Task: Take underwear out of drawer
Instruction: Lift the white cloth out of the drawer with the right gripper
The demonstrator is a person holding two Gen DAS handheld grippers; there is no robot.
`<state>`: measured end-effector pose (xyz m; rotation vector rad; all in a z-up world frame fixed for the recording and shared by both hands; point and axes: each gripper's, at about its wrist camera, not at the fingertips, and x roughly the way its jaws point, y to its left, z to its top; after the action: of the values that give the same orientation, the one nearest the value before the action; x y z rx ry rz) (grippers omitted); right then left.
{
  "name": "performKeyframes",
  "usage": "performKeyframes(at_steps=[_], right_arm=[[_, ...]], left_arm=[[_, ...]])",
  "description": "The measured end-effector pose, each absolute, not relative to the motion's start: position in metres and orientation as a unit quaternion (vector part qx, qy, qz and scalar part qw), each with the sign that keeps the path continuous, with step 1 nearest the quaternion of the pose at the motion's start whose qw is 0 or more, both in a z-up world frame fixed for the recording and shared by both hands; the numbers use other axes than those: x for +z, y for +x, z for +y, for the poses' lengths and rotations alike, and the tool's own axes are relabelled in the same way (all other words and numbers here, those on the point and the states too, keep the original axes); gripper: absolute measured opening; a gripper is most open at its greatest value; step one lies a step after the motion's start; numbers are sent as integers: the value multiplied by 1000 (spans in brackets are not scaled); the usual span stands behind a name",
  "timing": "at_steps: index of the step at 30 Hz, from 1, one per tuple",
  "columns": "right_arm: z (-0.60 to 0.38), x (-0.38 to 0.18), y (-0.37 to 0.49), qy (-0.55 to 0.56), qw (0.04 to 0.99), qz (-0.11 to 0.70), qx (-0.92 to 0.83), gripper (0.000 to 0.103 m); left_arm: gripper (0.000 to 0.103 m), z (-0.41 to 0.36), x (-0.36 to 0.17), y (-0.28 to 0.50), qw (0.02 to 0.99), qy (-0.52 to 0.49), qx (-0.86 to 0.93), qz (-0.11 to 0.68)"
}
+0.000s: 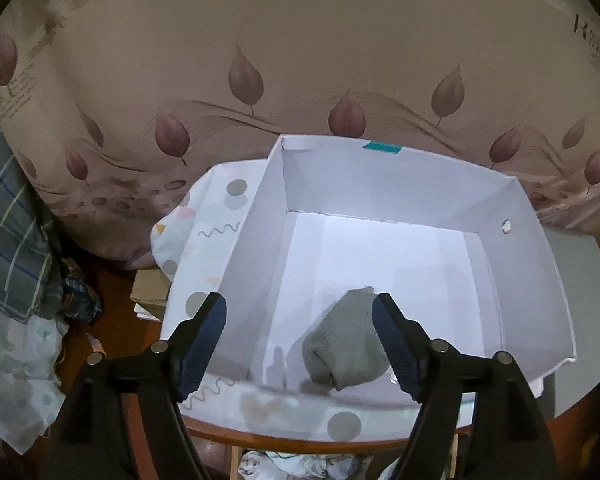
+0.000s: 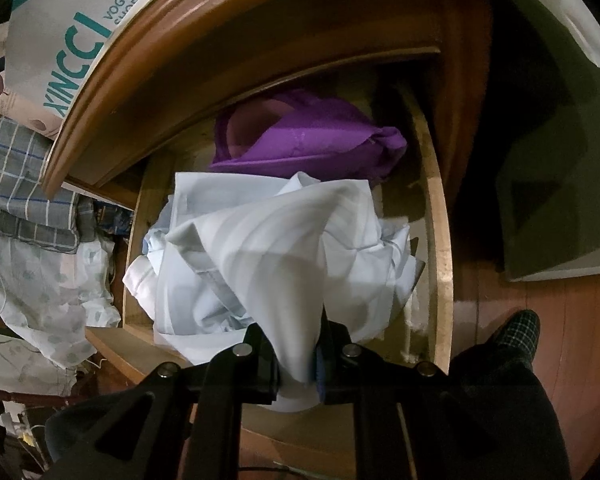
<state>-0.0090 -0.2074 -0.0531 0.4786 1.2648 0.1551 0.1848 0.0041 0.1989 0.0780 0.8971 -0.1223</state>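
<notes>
In the left wrist view, a rolled grey garment lies on the floor of a white cardboard box, near its front wall. My left gripper hangs open above the box; its right finger overlaps the grey roll and the left finger stands well clear of it. In the right wrist view, the wooden drawer is pulled out. My right gripper is shut on a fold of a pale white-blue garment, pulled up from the crumpled heap. A purple garment lies behind it in the drawer.
The box stands on a dotted white cloth over a round wooden table edge, against a leaf-printed bedspread. Plaid fabric is piled at the left. A shoe box sits above the drawer, and a person's slippered foot is at the right.
</notes>
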Motion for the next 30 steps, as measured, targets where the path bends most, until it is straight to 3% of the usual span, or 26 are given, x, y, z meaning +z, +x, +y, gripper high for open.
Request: performKeyframes(at_steps=[7, 9, 12, 30], right_arm=[[-211, -54, -12, 222, 781, 579, 71, 12], [-210, -52, -13, 222, 782, 578, 71, 12], [-208, -50, -13, 213, 788, 573, 69, 12], [-188, -23, -18, 149, 813, 562, 30, 12]], left_arm=[[77, 24, 217, 137, 922, 35, -49, 383], [84, 37, 215, 121, 925, 31, -34, 378], [85, 58, 205, 102, 929, 20, -17, 369], [89, 173, 39, 70, 874, -59, 134, 464]])
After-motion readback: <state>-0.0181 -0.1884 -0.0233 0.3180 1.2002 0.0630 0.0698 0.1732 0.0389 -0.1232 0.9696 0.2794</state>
